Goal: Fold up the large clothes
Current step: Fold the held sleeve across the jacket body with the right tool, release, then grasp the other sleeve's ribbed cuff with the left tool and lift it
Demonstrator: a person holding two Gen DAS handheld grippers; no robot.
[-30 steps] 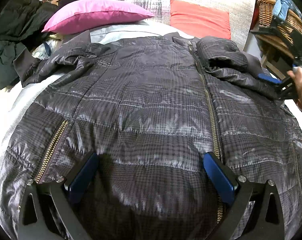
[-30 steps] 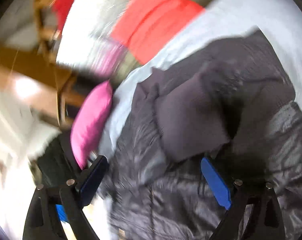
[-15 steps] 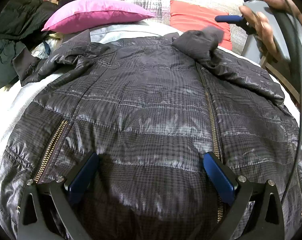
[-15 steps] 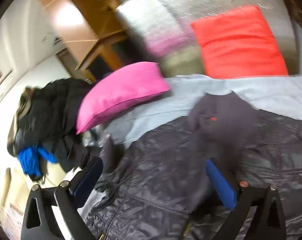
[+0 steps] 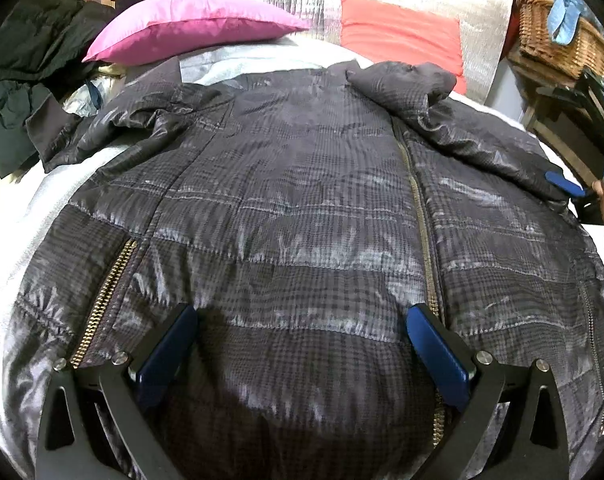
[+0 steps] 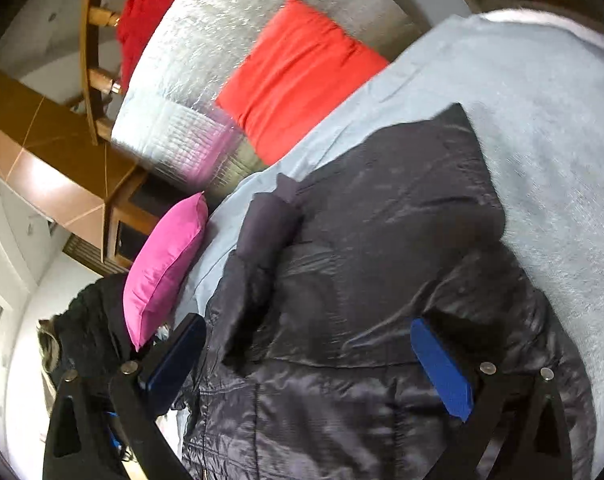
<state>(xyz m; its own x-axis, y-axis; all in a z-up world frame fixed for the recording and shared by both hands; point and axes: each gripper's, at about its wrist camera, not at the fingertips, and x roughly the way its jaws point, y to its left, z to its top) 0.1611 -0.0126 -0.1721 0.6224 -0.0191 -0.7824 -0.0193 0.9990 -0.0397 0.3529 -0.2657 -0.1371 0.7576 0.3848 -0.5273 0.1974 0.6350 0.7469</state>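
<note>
A dark plaid quilted jacket [image 5: 302, 220] lies front-up on the bed, zipped, its hem nearest me. My left gripper [image 5: 302, 352] is open and rests low over the hem, jaws wide apart. The right sleeve [image 5: 462, 136] lies folded across the chest toward the collar. My right gripper [image 6: 308, 364] is open above the jacket's [image 6: 362, 300] right shoulder; it also shows at the jacket's right edge in the left wrist view [image 5: 566, 184]. The left sleeve [image 5: 114, 128] lies crumpled out to the left.
A pink pillow [image 5: 190, 24] and a red cushion [image 5: 398, 36] lie at the head of the light blue bed sheet [image 6: 542, 120]. Dark clothes [image 5: 30, 80] are heaped at the left. A wicker basket [image 5: 558, 36] stands at the right.
The right gripper let go of the right sleeve near the collar and drew back down to the jacket's right side. The sleeve now lies across the chest. The left gripper stayed put.
</note>
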